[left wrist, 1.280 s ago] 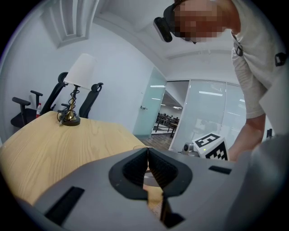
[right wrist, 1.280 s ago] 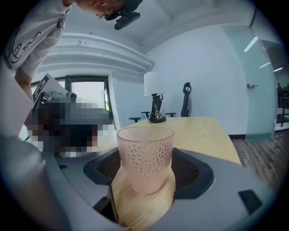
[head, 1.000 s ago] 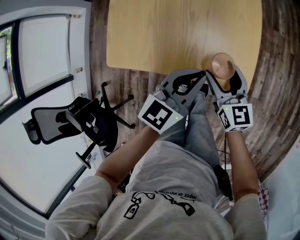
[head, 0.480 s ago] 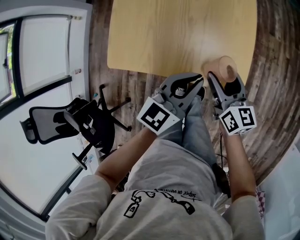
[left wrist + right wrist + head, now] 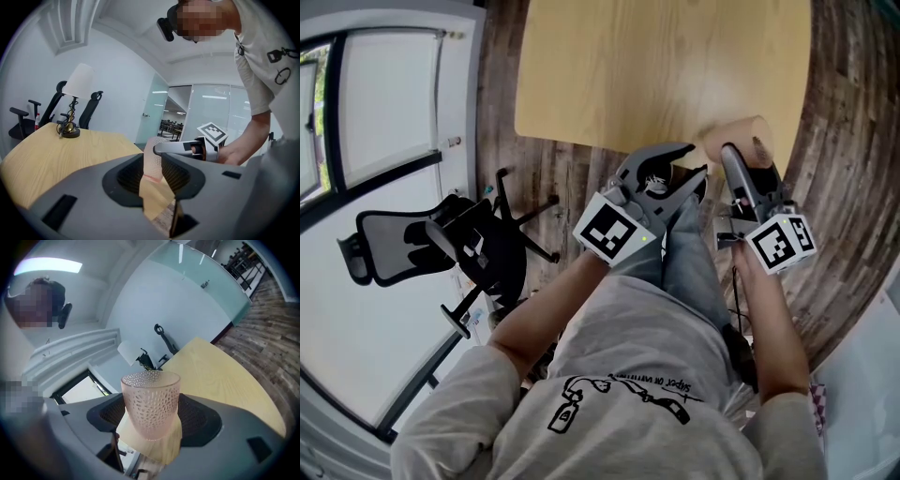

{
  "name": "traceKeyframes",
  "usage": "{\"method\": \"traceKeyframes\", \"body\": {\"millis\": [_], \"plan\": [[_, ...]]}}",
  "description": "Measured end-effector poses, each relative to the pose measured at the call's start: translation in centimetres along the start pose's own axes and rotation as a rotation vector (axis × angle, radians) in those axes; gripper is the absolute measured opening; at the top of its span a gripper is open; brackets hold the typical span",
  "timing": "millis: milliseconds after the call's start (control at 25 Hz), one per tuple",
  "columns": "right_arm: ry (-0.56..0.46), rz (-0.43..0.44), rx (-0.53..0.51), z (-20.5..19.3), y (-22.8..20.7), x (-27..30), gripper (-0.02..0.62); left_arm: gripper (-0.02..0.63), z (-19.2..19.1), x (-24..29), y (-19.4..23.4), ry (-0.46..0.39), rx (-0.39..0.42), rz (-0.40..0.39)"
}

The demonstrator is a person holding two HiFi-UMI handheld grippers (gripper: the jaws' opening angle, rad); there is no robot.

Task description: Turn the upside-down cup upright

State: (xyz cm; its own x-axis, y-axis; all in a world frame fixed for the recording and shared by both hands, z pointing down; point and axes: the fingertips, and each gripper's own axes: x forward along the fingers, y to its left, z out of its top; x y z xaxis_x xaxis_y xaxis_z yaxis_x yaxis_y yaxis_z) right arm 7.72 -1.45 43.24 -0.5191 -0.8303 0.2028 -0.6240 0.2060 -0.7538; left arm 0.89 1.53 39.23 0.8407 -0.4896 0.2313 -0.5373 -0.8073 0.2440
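Our right gripper is clamped on the sides of the pink cup at the table's near edge. The cup's long axis lies roughly level, mouth toward our right. Our left gripper has just been opening its jaws, and nothing is gripped between them.

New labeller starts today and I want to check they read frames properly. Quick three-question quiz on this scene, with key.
1. True or false: the right gripper is empty.
2. The cup is: A) pink B) blue C) black
3. Fill in: in the left gripper view, at the far end of the table stands a ___.

Key:
1. False, its jaws are shut on the cup.
2. A.
3. lamp.
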Motion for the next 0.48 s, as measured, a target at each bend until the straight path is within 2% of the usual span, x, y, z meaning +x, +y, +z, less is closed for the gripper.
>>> {"method": "traceKeyframes", "body": {"millis": [120,200,240,480], "plan": [[-0.011,0.007,0.063,0.2,0.0,-0.2,0.348,0.142,-0.4,0.1,-0.1,0.018,0.013,-0.021],[-0.014,0.016,0.095,0.2,0.2,-0.2,0.348,0.229,-0.7,0.2,-0.3,0.03,0.028,-0.048],[-0.019,0.02,0.119,0.2,0.2,-0.2,0.348,0.251,-0.9,0.3,-0.3,0.033,0.036,-0.058],[-0.044,0.052,0.255,0.1,0.2,-0.3,0.348,0.293,-1.9,0.9,-0.1,0.068,0.081,-0.081]]}}
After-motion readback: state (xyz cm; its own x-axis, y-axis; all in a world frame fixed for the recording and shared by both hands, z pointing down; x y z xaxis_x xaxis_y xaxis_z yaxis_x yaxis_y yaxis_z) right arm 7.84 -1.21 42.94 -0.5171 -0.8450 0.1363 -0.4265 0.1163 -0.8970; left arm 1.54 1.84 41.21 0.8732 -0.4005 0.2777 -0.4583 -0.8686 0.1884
